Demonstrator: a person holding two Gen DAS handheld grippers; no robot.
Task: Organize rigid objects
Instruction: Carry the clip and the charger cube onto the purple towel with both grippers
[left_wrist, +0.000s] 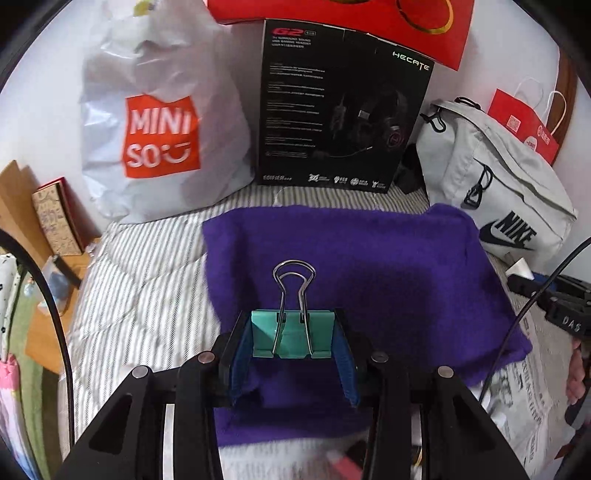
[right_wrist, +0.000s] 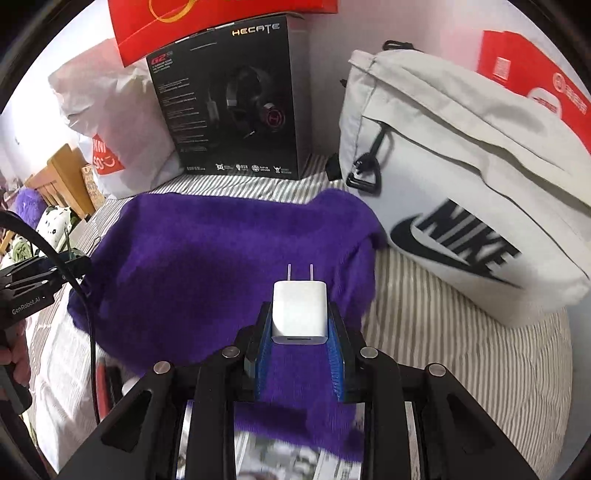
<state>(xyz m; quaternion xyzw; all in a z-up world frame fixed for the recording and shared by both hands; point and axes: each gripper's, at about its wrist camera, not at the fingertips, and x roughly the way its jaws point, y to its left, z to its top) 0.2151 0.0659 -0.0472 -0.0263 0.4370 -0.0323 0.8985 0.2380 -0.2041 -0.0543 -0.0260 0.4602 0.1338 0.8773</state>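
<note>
Above the purple cloth (left_wrist: 369, 266), left tongs (left_wrist: 293, 338) are clamping a teal binder clip (left_wrist: 293, 338); right tongs (right_wrist: 300, 325) are clamping a white charger (right_wrist: 300, 312).

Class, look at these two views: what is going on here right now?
A person holds a hand-held gripper in each hand over a purple cloth on a striped bed. The left hand-held gripper is shut on a teal binder clip. The right hand-held gripper is shut on a white charger plug, prongs pointing forward.

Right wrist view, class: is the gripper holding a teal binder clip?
No, the right gripper is shut on a white charger plug with its prongs pointing forward.
</note>
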